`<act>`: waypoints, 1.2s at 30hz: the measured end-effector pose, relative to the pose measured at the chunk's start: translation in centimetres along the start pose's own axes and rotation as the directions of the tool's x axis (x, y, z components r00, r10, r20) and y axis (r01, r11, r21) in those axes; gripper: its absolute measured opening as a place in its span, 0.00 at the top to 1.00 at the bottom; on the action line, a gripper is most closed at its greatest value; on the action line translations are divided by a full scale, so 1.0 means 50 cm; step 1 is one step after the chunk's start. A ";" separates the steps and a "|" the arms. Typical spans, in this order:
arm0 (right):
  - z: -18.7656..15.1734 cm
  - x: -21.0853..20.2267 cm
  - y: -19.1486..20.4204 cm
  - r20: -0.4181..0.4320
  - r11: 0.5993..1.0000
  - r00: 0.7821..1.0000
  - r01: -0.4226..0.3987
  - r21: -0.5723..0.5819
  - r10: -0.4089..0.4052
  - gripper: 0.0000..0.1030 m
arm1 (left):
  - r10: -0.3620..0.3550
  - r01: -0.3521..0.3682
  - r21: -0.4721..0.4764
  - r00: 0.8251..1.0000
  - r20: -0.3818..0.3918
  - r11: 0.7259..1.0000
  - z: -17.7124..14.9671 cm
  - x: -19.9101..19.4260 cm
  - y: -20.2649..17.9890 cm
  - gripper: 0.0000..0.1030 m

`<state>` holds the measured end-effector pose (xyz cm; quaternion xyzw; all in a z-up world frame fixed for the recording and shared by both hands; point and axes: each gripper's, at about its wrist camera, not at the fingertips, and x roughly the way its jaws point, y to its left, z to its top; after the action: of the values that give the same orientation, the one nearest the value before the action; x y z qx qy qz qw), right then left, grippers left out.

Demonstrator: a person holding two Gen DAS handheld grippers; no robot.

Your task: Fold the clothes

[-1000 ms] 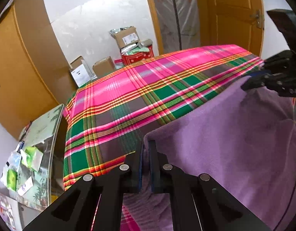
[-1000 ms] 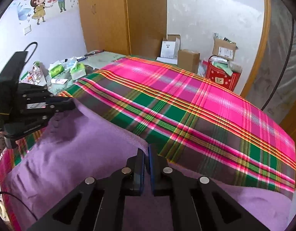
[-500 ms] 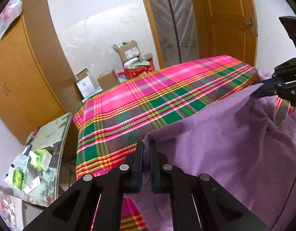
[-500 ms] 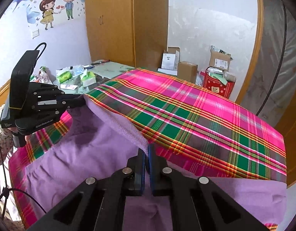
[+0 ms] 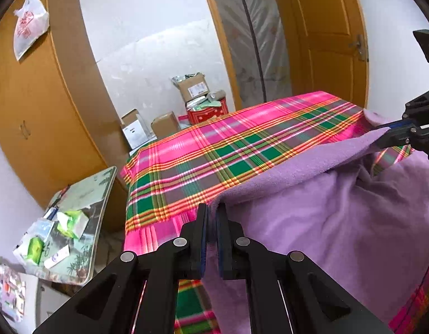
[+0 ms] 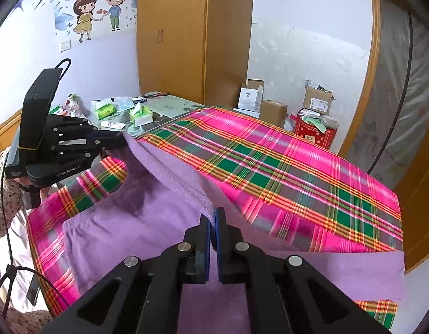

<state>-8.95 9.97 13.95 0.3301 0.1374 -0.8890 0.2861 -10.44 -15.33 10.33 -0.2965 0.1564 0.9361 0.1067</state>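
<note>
Plaid pink/green bedcover spreading over whole bed. Purple fleece garment lying on near part, far edge lifting off cover. L gripper & R gripper: jaws pressing together, each pinching one end of that raised edge.

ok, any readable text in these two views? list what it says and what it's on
"GenRobot.AI": white lettering on the body of the left gripper, seen from the right wrist view.
White box by the wall: dark label, too small to read.
Open cardboard box: shipping label, too small to read.
Red tin: gold marks, unreadable.
Plastic bag on the wardrobe: red print, blurred.
Tissue packs on the side table: print unreadable.
</note>
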 end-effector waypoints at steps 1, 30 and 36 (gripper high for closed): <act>-0.005 -0.006 0.005 0.000 1.000 1.000 0.000 -0.001 0.000 0.97 | 0.000 0.000 -0.003 1.000 0.000 1.000 -0.005 -0.006 -0.001 0.95; -0.171 -0.072 0.119 -0.081 0.997 0.996 -0.040 -0.062 0.035 0.97 | 0.013 -0.016 -0.068 0.999 -0.047 0.998 -0.193 -0.108 -0.078 0.95; -0.213 -0.055 0.129 -0.123 0.998 0.991 -0.050 -0.043 0.044 0.97 | 0.001 -0.007 -0.077 0.998 -0.069 0.997 -0.228 -0.108 -0.095 0.95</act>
<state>2.04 10.60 7.49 0.3802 0.1669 -0.8568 0.3056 1.22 -15.55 3.60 -0.3323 0.1243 0.9308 0.0878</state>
